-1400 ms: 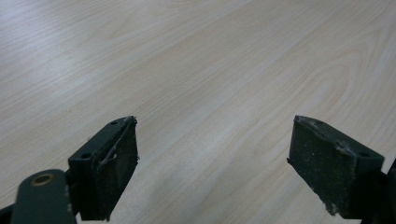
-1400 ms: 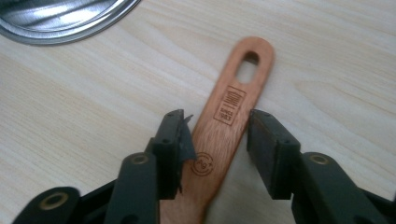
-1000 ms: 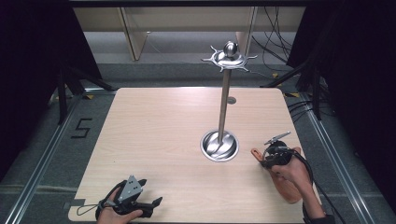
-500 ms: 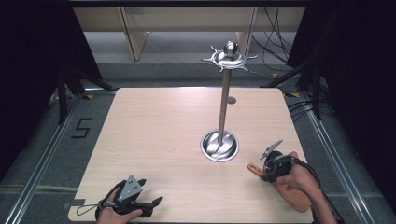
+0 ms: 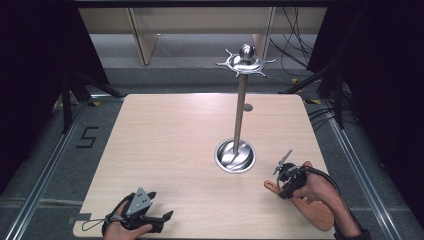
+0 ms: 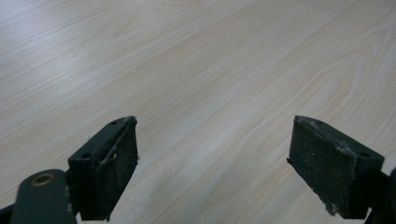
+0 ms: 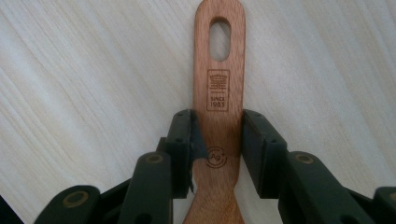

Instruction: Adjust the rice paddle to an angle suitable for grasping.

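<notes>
**Jaws: right pair on spatula handle, left pair spread**

Right gripper [image 7: 217,140]: jaws stand either side of the wooden spatula [image 7: 218,93] handle, pressing its edges just below the engraved stamp. Slotted handle end points straight away from the camera; long axis runs along the jaw line. Spatula lies flat on the tabletop [image 5: 170,145].

High view: right hand [image 5: 320,187] comes in from the near right corner, forearm angled toward the centre. Spatula [image 5: 312,212] lies near the right part of the near edge, long axis diagonal: broad blade toward the near right corner, handle toward the steel stand [image 5: 239,125], whose round base sits just beyond.

Left gripper [image 6: 215,168]: jaws wide apart over bare wood. Left hand [image 5: 122,227] rests at the near edge, close to the near left corner, gripper pointing right.
</notes>
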`<move>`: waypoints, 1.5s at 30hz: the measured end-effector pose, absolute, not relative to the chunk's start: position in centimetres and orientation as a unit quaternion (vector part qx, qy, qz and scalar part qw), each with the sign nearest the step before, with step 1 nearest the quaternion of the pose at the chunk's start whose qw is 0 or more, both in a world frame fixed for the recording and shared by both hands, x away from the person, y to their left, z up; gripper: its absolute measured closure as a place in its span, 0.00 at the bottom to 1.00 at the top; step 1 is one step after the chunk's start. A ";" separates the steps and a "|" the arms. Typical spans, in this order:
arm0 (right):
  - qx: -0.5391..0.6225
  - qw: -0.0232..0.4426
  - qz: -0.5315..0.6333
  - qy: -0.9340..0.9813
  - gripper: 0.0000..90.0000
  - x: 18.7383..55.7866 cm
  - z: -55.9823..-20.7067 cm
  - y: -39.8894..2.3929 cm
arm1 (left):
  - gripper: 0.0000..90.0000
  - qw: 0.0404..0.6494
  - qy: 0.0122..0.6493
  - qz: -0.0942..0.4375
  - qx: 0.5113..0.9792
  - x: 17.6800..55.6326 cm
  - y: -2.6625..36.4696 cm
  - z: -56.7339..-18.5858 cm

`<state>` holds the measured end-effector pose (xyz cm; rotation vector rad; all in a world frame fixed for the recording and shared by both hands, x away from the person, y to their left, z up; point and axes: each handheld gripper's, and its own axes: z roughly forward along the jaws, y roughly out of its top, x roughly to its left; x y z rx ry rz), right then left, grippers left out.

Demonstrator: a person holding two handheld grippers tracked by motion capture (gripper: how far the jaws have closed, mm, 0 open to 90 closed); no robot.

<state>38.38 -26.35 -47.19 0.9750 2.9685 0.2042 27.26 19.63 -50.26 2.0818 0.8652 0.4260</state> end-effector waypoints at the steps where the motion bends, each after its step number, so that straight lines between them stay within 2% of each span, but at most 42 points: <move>1: 0.317 0.003 0.061 0.946 0.73 38.3 -47.2 -26.2 | 0.17 0.419 0.338 0.176 0.824 27.4 19.6 -50.3; 18: 0.286 0.013 0.010 0.958 0.74 38.5 -47.2 -24.8 | 0.17 0.412 0.354 0.167 0.823 27.2 19.6 -50.2; 20: 0.279 0.013 0.014 0.960 0.74 38.6 -47.3 -24.9 | 0.17 0.411 0.332 0.180 0.830 27.5 19.8 -50.1; 22: 0.293 0.011 0.012 0.956 0.74 38.3 -47.2 -24.8 | 0.17 0.413 0.353 0.167 0.823 27.2 19.6 -50.3; 24: 0.294 0.017 0.021 0.955 0.74 38.3 -47.2 -25.0 | 0.17 0.413 0.334 0.179 0.828 27.5 19.8 -50.1; 37: 0.313 0.065 0.112 0.941 0.74 37.2 -43.8 -27.4 | 0.17 0.413 0.336 0.178 0.827 27.4 19.8 -50.2; 45: 0.318 0.089 0.212 0.920 0.74 36.3 -41.4 -29.5 | 0.17 0.417 0.344 0.176 0.823 27.4 19.7 -50.2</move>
